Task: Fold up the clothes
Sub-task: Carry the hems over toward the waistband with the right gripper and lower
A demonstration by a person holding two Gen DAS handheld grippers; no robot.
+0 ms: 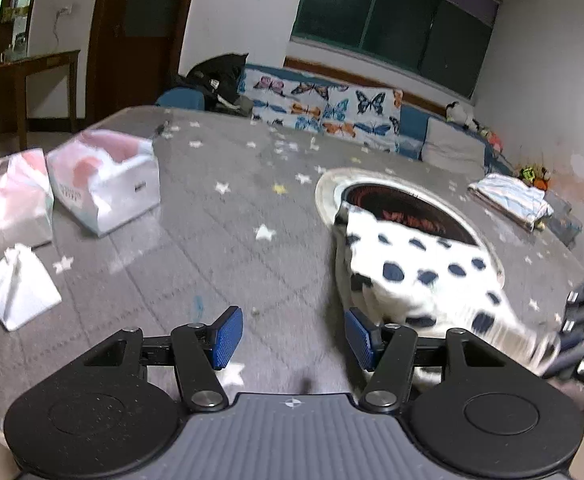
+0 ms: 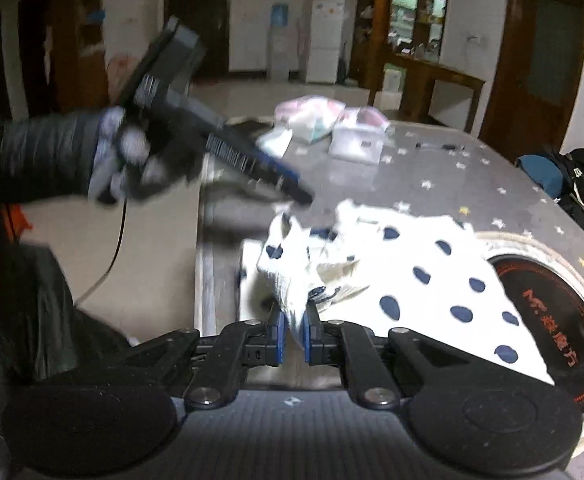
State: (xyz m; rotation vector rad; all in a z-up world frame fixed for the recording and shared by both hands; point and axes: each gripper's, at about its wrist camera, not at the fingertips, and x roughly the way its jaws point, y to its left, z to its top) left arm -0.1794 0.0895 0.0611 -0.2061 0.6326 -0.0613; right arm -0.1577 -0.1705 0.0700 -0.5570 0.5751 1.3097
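Note:
A white garment with dark blue dots (image 1: 420, 268) lies on the grey star-patterned table (image 1: 212, 208), partly over a round inset cooker (image 1: 408, 204). In the left wrist view my left gripper (image 1: 292, 336) stands open over bare table, its blue pads apart with nothing between them; the garment's edge lies just behind its right pad. In the right wrist view my right gripper (image 2: 294, 330) is shut on a bunched corner of the dotted garment (image 2: 412, 276), lifting it off the table. The left gripper (image 2: 260, 168), held by a gloved hand (image 2: 132, 160), hovers beyond the garment.
Two pink-and-white boxes (image 1: 104, 176) and a white bag (image 1: 20, 288) sit at the table's left. A folded striped cloth (image 1: 512, 196) lies at the far right edge. A butterfly-print sofa (image 1: 324, 108) stands behind the table. A black bag (image 2: 32, 312) hangs near the table's front.

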